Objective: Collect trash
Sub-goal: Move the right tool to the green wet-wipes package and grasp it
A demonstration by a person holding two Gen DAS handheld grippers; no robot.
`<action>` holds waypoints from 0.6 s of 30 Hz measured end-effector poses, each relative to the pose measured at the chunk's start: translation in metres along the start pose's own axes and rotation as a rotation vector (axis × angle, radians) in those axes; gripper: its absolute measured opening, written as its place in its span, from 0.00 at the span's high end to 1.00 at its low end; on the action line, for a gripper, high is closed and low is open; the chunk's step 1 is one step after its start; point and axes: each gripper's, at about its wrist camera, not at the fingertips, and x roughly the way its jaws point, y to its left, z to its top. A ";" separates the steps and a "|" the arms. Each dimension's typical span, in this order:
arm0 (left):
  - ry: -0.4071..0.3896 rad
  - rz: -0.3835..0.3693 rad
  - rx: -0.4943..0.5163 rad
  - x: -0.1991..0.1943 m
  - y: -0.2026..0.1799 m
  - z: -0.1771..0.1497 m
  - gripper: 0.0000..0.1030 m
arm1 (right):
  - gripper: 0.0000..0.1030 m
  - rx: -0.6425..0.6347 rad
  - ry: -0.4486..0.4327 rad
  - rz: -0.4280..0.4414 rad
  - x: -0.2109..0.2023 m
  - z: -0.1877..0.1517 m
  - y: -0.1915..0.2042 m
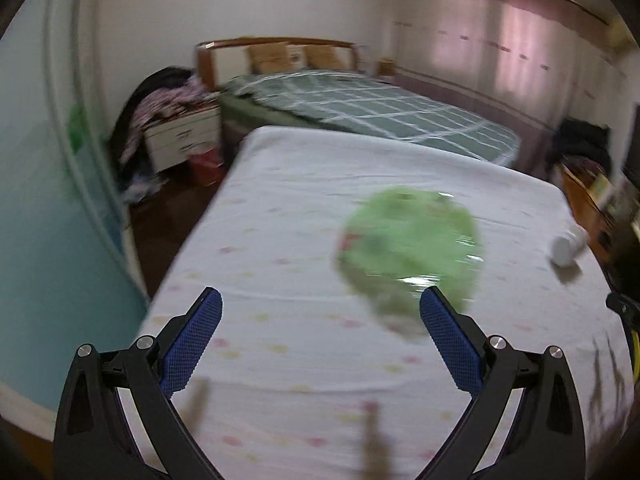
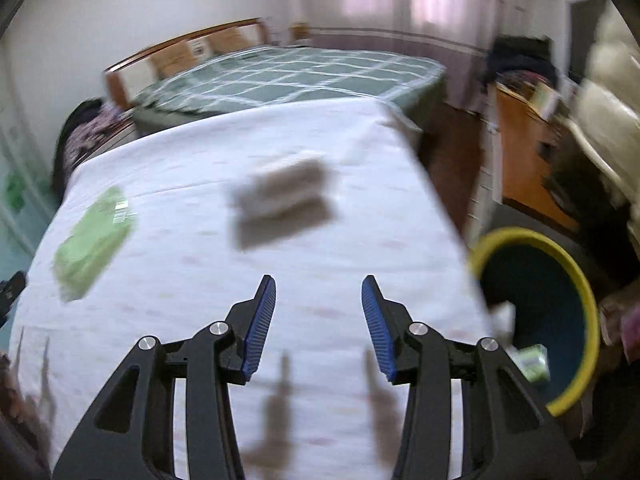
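Observation:
A green plastic packet (image 1: 408, 240) lies on the white cloth-covered table (image 1: 280, 240); it also shows at the left in the right wrist view (image 2: 94, 240). My left gripper (image 1: 320, 300) is open and empty, just short of the packet. A white bottle (image 1: 568, 246) lies on its side near the table's right edge; in the right wrist view it is a blurred whitish object (image 2: 284, 190) ahead. My right gripper (image 2: 318, 284) is open and empty above the table (image 2: 200, 288). A yellow-rimmed bin (image 2: 580, 276) stands right of the table, with some trash (image 2: 532, 360) inside.
A bed with a green checked cover (image 1: 360, 108) stands behind the table. A cluttered nightstand (image 1: 180, 136) is at the left, a wooden cabinet (image 2: 524, 152) at the right. Both views are motion-blurred.

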 end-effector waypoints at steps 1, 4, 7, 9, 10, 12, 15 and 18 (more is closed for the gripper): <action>0.003 0.019 -0.028 0.003 0.009 0.002 0.05 | 0.57 -0.028 0.001 0.022 0.002 0.004 0.016; 0.002 0.089 -0.091 0.008 0.031 0.001 0.05 | 0.55 -0.103 0.006 0.077 0.008 0.014 0.063; -0.005 0.143 -0.135 0.010 0.046 -0.001 0.05 | 0.55 -0.167 0.017 0.132 0.014 0.022 0.106; -0.005 0.174 -0.154 0.011 0.054 -0.002 0.05 | 0.55 -0.197 0.027 0.164 0.022 0.029 0.131; -0.006 0.176 -0.164 0.011 0.057 -0.003 0.05 | 0.55 -0.205 0.029 0.166 0.025 0.031 0.140; -0.011 0.181 -0.174 0.009 0.062 -0.003 0.05 | 0.55 -0.219 0.042 0.181 0.036 0.038 0.158; -0.004 0.181 -0.179 0.012 0.069 -0.003 0.05 | 0.55 -0.230 0.063 0.177 0.056 0.051 0.174; -0.004 0.180 -0.181 0.011 0.068 -0.003 0.05 | 0.55 -0.225 0.089 0.161 0.076 0.059 0.183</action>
